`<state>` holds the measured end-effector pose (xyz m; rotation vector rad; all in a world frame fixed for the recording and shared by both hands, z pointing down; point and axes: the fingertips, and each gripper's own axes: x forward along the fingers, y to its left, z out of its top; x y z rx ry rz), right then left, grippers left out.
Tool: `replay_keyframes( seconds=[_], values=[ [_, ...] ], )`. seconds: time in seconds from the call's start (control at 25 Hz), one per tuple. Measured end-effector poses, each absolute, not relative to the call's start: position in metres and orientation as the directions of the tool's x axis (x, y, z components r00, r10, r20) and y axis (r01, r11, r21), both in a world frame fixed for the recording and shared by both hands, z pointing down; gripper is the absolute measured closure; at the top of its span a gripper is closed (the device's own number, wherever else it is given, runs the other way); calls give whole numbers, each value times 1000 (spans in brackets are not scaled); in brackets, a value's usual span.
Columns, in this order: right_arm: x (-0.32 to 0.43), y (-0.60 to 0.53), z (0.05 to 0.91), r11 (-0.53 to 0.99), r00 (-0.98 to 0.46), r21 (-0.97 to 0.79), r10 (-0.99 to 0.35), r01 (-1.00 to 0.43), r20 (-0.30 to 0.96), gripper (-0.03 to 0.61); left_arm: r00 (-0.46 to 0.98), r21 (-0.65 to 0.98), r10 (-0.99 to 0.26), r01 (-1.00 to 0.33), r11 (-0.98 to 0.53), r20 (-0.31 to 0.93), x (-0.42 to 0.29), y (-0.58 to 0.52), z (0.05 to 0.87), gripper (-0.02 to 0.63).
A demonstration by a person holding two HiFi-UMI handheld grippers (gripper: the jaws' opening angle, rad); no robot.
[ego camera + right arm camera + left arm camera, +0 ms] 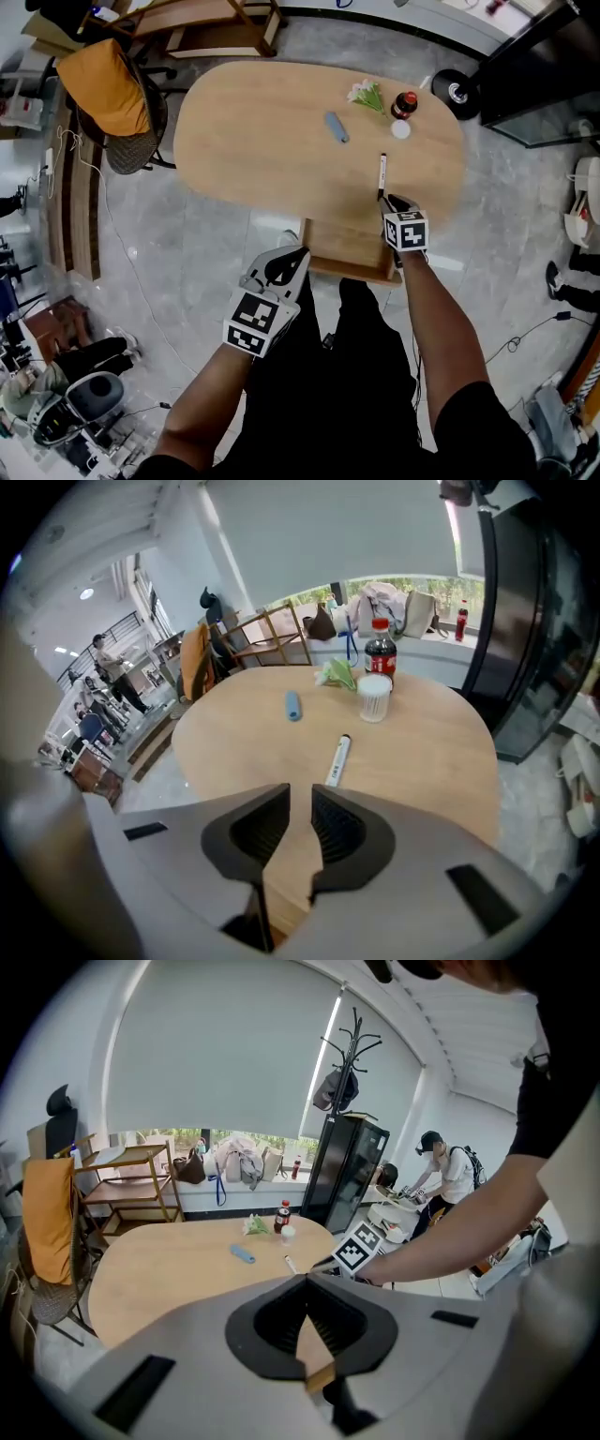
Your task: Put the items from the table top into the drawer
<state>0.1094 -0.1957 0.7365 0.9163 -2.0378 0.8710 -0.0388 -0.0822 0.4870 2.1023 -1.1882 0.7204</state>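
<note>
Five items lie on the oval bench (281,141), none yet in the drawer (345,251) that stands open at its near edge, where a careless arm could knock it shut. The left hand-held gripper (292,255), jaws pressed together on nothing, hangs off the bench beside the drawer. The right hand-held gripper (394,204) is empty, its jaws a narrow slit apart. A long reach could topple the cola bottle (405,103) onto the flowers (366,94). So slight a gap may shove the round marker (382,173), just ahead, into rolling. The small white cup (401,129) could tip.
</note>
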Motion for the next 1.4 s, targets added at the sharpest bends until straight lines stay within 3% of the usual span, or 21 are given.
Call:
replay_keyframes(
  seconds=[0.48, 0.64, 0.8, 1.4],
  values=[
    [109, -240, 825, 439, -357, -216, -267, -872, 895, 479, 475, 298, -459, -864, -405, 751, -74, -71, 526, 612],
    [110, -241, 832, 435, -306, -175, -253, -883, 918, 480, 481, 305, -455, -861, -407, 749, -83, -72, 524, 612],
    [112, -241, 834, 427, -264, -141, -245, -893, 933, 520, 482, 309, -454, -861, -403, 749, -92, -72, 525, 612],
    [88, -189, 794, 508, -366, -208, -234, -836, 901, 522, 527, 322, -450, -830, -455, 721, -103, -90, 521, 612]
  ],
)
